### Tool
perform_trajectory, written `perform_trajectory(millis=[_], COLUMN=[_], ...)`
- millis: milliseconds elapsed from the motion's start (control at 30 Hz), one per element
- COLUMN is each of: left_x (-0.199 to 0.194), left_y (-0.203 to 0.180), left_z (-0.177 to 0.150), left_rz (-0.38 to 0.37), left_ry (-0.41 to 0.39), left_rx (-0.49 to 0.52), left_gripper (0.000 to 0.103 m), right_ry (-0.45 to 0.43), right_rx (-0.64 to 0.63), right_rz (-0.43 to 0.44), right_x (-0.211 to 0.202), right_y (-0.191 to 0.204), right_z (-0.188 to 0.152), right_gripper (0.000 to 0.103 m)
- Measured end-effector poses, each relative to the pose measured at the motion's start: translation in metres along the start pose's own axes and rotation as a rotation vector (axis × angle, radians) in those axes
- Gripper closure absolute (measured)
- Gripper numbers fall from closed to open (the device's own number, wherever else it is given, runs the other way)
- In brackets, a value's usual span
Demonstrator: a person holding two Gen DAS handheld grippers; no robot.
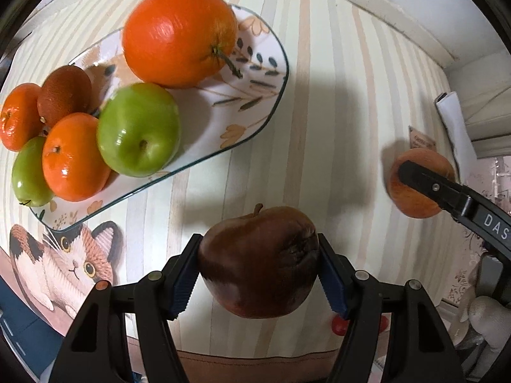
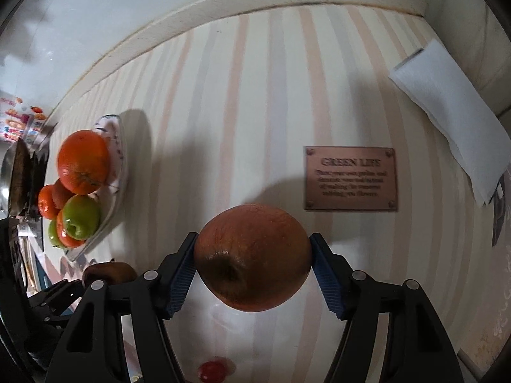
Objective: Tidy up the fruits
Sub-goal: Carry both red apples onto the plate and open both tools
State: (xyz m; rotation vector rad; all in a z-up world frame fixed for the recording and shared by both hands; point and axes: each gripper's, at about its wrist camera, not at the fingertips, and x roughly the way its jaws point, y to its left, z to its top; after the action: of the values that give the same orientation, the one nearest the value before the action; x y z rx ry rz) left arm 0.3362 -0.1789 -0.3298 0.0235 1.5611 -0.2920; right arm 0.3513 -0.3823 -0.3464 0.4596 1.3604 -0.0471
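My left gripper [image 1: 259, 266] is shut on a dark red apple [image 1: 258, 261] and holds it above the striped tablecloth, in front of a patterned plate [image 1: 262, 63]. The plate holds a big orange [image 1: 179, 35], a green apple [image 1: 139, 129], mandarins [image 1: 75, 156] and other fruit. My right gripper [image 2: 252, 260] is shut on a reddish-orange apple [image 2: 252, 257]; it also shows in the left wrist view [image 1: 418, 182] at the right. The plate [image 2: 118, 146] shows far left in the right wrist view.
A brown printed "GREEN LIFE" label [image 2: 351, 178] is on the cloth. A folded white napkin [image 2: 447, 108] lies at the right. A small red fruit [image 2: 212, 370] lies near the front edge. A cat picture [image 1: 67, 261] is on the cloth left.
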Motion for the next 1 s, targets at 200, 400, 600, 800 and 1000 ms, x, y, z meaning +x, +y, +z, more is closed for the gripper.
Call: perform_trajectory(millis=[200,400,600,800,1000], left_x=[-0.047,-0.11,-0.121,-0.085,-0.056], left_y=[0.017,0.055,0.1,0.133,0.142], left_z=[-0.004,0.012,0.065,0.114,0.132], left_rz=[-0.04,-0.065,0.03,0.059,0.043], left_ry=[-0.075,-0.181,-0.225,-0.123,-0.042], left_rx=[-0.02,-0.057,-0.091,-0.126,-0.146], left_gripper=[0.038,0.037,0.037,0.037,0.037], right_ry=[-0.035,-0.069,-0.062,-0.042,-0.058], right_rx=[-0.051,-0.138,-0.258,-0.388,-0.38], right_rz=[0.067,0.149,0.14,0.036,0.035], right_x=[-0.015,-0.028,-0.012,0.017,0.017], right_y=[0.034,0.086,0.138,0.169,0.167], right_z=[0.01,0.033,0.048,0.041,0.032], right_gripper=[0.032,0.032,0.032,0.032,0.032])
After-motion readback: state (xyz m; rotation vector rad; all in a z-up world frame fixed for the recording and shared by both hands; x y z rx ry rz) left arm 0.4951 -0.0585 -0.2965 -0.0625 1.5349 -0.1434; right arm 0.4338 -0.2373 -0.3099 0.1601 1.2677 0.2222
